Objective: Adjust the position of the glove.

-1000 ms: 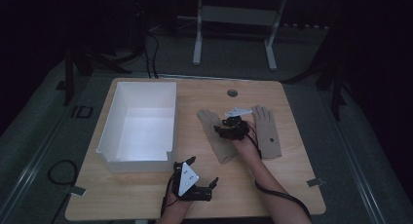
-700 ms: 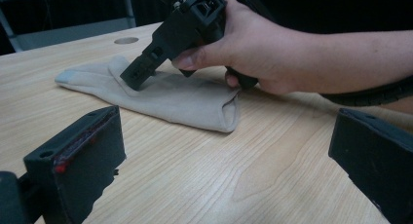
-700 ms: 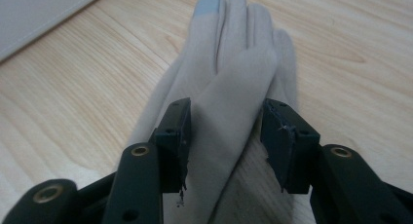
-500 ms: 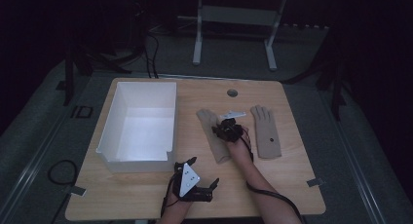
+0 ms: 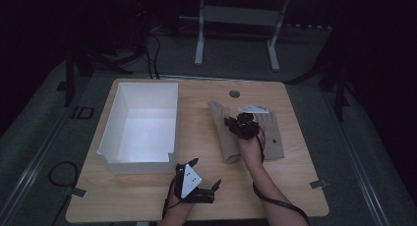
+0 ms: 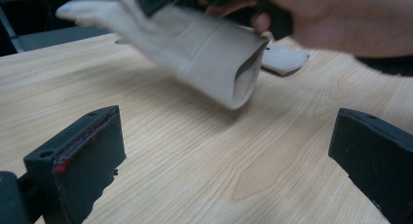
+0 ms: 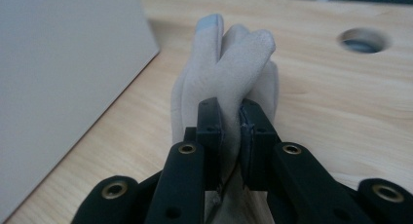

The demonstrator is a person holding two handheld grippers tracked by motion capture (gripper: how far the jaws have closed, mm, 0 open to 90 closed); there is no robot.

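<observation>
While the right gripper (image 5: pixel 235 124) pinches one tan glove (image 5: pixel 225 137) between its closed jaws, lifting it off the table (image 5: pixel 147 201), a second glove (image 5: pixel 274 137) lies flat just right. Near the front edge, the left gripper (image 5: pixel 205 173) rests with jaws spread. White box (image 5: pixel 140 125) stands at left.

Dim lab: bare wooden table (image 5: pixel 147 196), floor cables (image 5: pixel 54 169)

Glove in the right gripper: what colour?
Pale beige glove, clamped by the right gripper; right gripper view shows it best.
</observation>
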